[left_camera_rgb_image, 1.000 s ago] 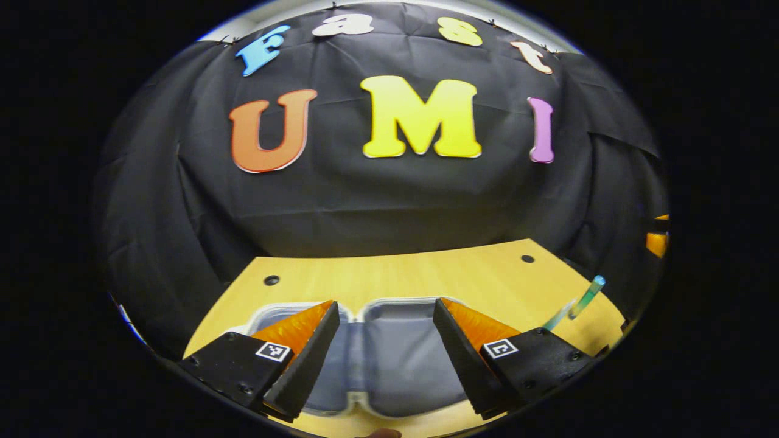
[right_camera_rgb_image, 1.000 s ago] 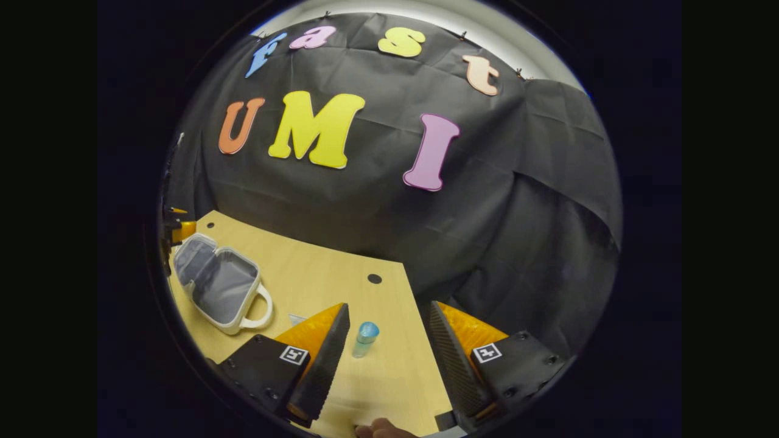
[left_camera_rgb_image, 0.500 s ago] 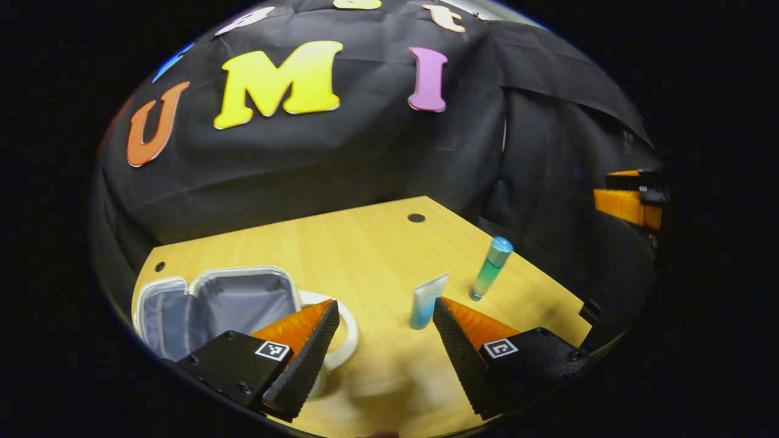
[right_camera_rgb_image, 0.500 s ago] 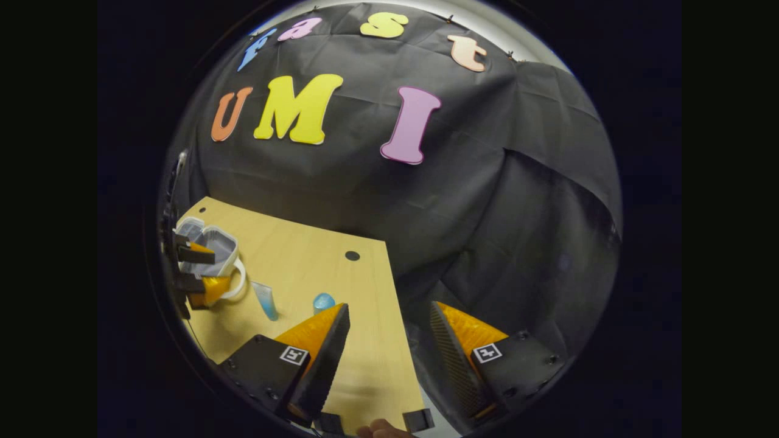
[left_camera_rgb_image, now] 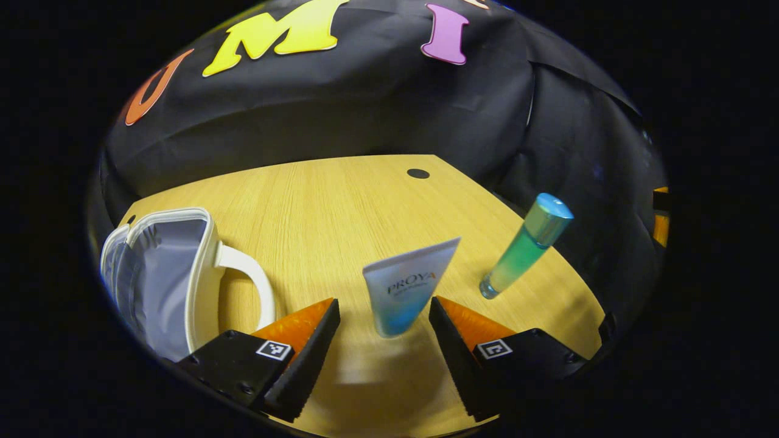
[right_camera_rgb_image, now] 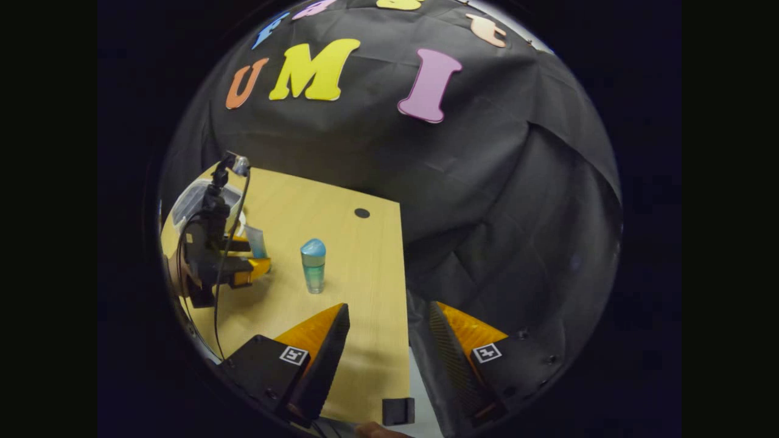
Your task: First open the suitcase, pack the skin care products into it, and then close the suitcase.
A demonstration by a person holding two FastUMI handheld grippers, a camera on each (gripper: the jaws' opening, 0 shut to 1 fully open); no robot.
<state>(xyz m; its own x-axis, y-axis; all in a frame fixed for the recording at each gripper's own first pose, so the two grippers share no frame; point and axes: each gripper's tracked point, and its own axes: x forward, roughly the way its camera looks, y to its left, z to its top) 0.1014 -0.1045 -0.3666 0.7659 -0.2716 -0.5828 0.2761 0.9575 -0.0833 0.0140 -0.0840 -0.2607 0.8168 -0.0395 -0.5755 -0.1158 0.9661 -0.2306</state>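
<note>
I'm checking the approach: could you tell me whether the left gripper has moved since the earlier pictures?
Yes. In the left gripper view the left gripper has swung from over the open suitcase toward the tube, which now stands between its open fingers.

A light wooden table (left_camera_rgb_image: 341,201) is seen in the left gripper view, with a dark round hole (left_camera_rgb_image: 417,173) near its far edge. On it, an opened white suitcase (left_camera_rgb_image: 159,274) with a grey lining is laid at the left. A white-and-blue tube (left_camera_rgb_image: 405,287) is stood upright near the middle, and a green bottle (left_camera_rgb_image: 522,250) with a blue cap is stood apart to its right.
</note>
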